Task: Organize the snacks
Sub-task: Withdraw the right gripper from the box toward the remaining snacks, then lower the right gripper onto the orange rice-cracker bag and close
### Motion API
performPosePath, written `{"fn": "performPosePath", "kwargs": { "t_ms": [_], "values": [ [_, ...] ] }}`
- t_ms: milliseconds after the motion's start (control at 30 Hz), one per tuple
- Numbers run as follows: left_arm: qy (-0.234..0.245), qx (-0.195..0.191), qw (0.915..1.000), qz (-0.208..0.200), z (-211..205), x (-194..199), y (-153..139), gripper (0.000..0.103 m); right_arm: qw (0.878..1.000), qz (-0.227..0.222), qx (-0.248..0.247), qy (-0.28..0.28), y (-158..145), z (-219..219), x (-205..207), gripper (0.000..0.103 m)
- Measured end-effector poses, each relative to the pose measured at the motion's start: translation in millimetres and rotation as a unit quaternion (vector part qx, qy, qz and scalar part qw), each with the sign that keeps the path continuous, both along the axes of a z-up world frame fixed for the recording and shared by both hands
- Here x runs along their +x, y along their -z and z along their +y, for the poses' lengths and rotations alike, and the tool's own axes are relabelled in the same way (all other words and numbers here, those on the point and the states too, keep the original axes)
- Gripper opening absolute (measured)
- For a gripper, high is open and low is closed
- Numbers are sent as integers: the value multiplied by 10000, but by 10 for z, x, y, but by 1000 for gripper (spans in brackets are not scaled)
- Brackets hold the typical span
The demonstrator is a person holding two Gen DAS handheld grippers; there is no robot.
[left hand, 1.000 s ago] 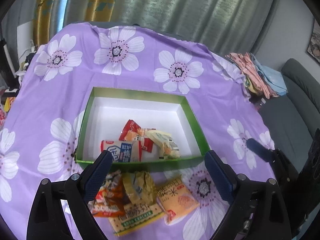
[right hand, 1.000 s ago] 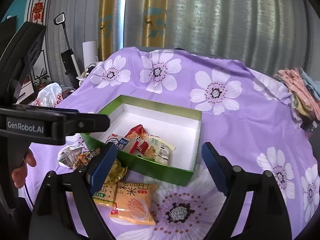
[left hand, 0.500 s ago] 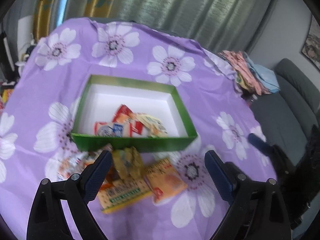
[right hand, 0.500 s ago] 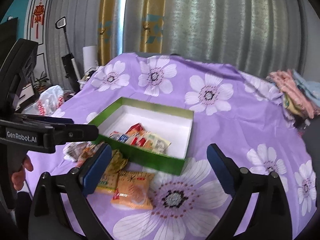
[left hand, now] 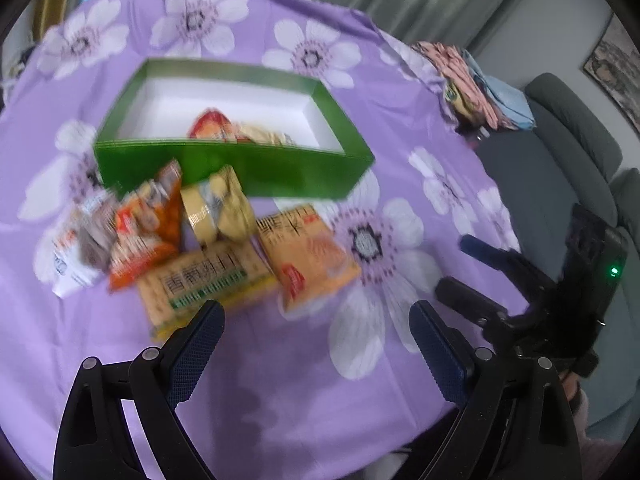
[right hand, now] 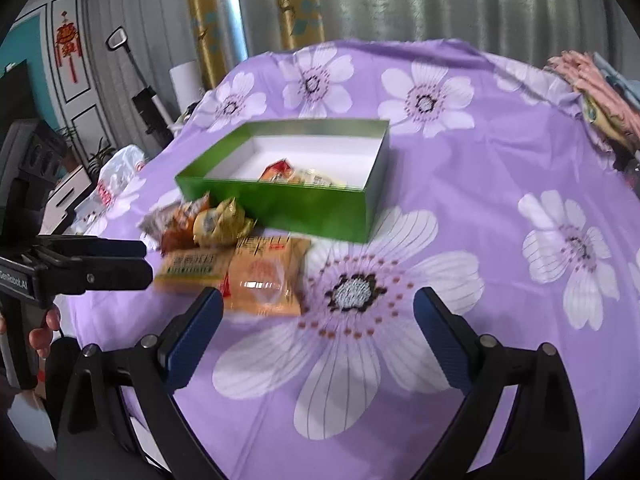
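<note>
A green box with a white inside sits on the purple flowered cloth and holds a few snack packets. In front of it lie several loose snacks: an orange packet, a yellow cracker pack, a gold packet, a red-orange bag. My left gripper is open and empty, just short of the loose snacks. My right gripper is open and empty, near the orange packet. The box shows in the right wrist view too.
Folded clothes lie at the table's far right edge, with a grey sofa beyond. The right gripper's body shows at the right of the left wrist view. Curtains hang behind; a white bag sits off the table's left.
Both grippers have pulled back from the box and lowered toward the near table edge; the loose snacks now lie ahead of the fingers. Both stay open and empty.
</note>
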State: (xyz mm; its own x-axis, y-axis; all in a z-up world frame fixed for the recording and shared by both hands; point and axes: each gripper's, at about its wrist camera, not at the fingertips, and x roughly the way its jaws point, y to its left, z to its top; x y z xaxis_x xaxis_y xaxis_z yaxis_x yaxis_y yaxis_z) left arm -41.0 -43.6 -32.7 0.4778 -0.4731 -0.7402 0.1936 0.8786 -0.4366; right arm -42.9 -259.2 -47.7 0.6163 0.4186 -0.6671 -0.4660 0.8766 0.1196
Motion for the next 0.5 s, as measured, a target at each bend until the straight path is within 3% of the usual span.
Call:
{"fn": "performPosePath", "kwargs": {
  "t_ms": [233, 500],
  "values": [
    [-119, -56, 9999, -67, -66, 59, 116, 93, 9990, 253, -96, -347, 262, 173, 32, 90],
    [-26, 179, 9998, -102, -183, 275, 279, 93, 9974, 455, -30, -556, 396, 300, 186, 80]
  ]
}}
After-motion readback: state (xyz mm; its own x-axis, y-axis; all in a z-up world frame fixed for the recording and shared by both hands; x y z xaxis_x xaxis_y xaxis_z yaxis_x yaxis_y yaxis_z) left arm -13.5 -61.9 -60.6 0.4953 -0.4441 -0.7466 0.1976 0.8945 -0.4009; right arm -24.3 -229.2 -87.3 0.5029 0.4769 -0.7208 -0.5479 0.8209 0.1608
